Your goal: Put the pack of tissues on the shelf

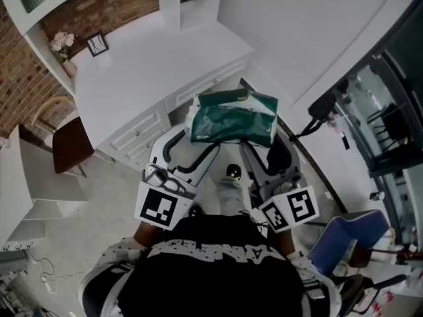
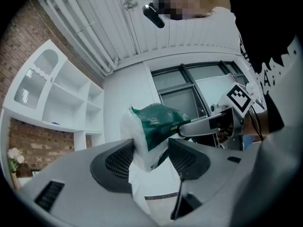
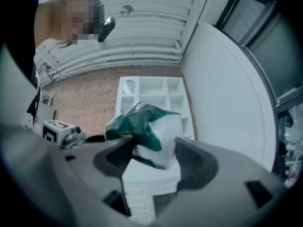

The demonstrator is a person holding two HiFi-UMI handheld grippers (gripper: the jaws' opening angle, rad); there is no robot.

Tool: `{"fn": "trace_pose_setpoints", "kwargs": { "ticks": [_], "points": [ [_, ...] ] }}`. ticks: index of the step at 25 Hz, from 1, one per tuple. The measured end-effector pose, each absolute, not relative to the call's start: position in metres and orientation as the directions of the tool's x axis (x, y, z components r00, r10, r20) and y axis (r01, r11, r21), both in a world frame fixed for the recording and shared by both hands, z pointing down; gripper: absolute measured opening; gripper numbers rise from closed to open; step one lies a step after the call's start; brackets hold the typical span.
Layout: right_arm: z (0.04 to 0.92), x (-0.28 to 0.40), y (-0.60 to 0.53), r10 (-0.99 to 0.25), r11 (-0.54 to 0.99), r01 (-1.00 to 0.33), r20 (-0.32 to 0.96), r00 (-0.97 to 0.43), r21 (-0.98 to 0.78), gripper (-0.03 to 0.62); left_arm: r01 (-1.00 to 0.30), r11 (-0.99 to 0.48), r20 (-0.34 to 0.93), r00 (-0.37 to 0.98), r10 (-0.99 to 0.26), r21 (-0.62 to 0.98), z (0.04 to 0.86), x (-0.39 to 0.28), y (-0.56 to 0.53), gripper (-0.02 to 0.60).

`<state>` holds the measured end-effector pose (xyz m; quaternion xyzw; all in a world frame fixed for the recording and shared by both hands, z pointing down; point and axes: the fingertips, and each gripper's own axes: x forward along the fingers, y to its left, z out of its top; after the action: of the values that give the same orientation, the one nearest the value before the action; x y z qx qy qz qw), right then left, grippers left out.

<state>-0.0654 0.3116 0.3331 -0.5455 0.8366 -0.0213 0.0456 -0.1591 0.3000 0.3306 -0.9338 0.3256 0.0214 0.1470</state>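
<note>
A green and white pack of tissues (image 1: 233,117) hangs in the air in front of the white desk (image 1: 145,71), held from both ends. My left gripper (image 1: 197,141) is shut on its left end, my right gripper (image 1: 263,141) on its right end. In the left gripper view the pack (image 2: 154,129) is squeezed between the two dark pads (image 2: 115,162), with the right gripper's arm beyond it. In the right gripper view the pack (image 3: 150,135) sits between the pads the same way. The white shelf unit (image 3: 151,96) stands against the brick wall, its compartments bare.
White desk with drawers (image 1: 142,134) lies ahead and left; a small framed picture (image 1: 97,43) and pink flowers (image 1: 62,43) stand on it. A brown chair (image 1: 66,140) is to the left. White wall and a dark glass partition (image 1: 390,98) on the right, a blue chair (image 1: 344,240) near my right.
</note>
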Motion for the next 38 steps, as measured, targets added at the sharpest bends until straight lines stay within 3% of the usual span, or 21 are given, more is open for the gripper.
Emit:
{"fn": "trace_pose_setpoints", "kwargs": {
  "ticks": [38],
  "points": [
    [0.328,0.039,0.117,-0.83,0.557,-0.823,-0.111,-0.547,-0.108,0.3,-0.698,-0.629,-0.097,0.692,-0.715,-0.344,0.32,-0.054,0.121,0.259]
  ]
}}
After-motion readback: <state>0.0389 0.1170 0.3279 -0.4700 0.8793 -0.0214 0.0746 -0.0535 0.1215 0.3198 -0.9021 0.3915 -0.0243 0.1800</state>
